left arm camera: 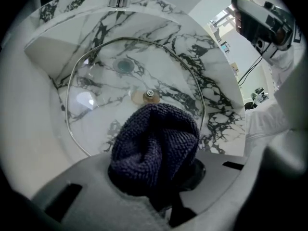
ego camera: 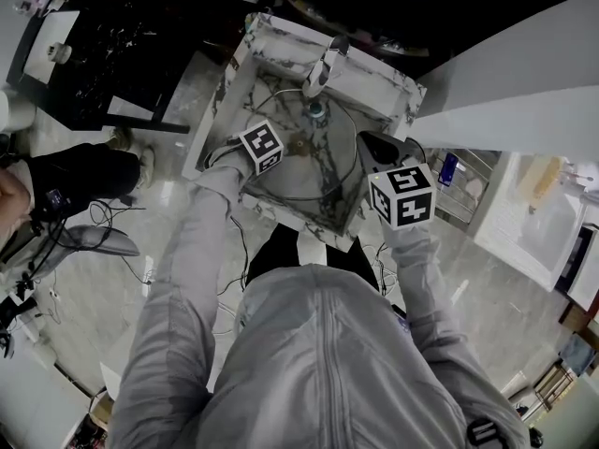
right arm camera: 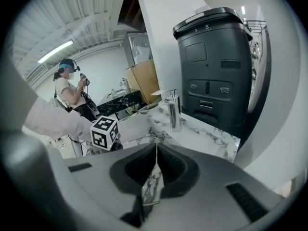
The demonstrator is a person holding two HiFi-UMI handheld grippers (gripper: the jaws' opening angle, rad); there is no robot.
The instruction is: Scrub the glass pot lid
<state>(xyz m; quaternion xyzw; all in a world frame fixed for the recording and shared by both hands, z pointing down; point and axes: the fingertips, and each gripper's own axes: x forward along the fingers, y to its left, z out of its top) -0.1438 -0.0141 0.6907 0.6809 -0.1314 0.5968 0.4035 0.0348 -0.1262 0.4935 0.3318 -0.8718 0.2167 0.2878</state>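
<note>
A glass pot lid [left arm camera: 96, 114] is seen inside a white marble sink [left arm camera: 214, 88] with dark veining, tilted against the basin wall. Its small round knob [left arm camera: 150, 96] is pointed toward the left gripper's camera, and the drain [left arm camera: 124, 65] is visible through the glass. A dark, nubby microfiber cloth [left arm camera: 155, 141] is pinched between the jaws of the left gripper [left arm camera: 156, 170]. The cloth is bunched into a rounded wad and held just below the knob, at the lid's lower part; whether the cloth touches the glass cannot be told.

The jaws of the right gripper [right arm camera: 155, 150] are pressed together on the lid's rim, which is seen edge-on as a thin line between them. In the head view this gripper is found at the sink's right side, and the left gripper's marker cube [ego camera: 262, 148] is over the basin. A chrome faucet [right arm camera: 173, 110] is mounted on the marble rim at the far side, and a tall black bin [right arm camera: 216, 66] is stood behind it. A second person [right arm camera: 70, 88] is seen standing in the background.
</note>
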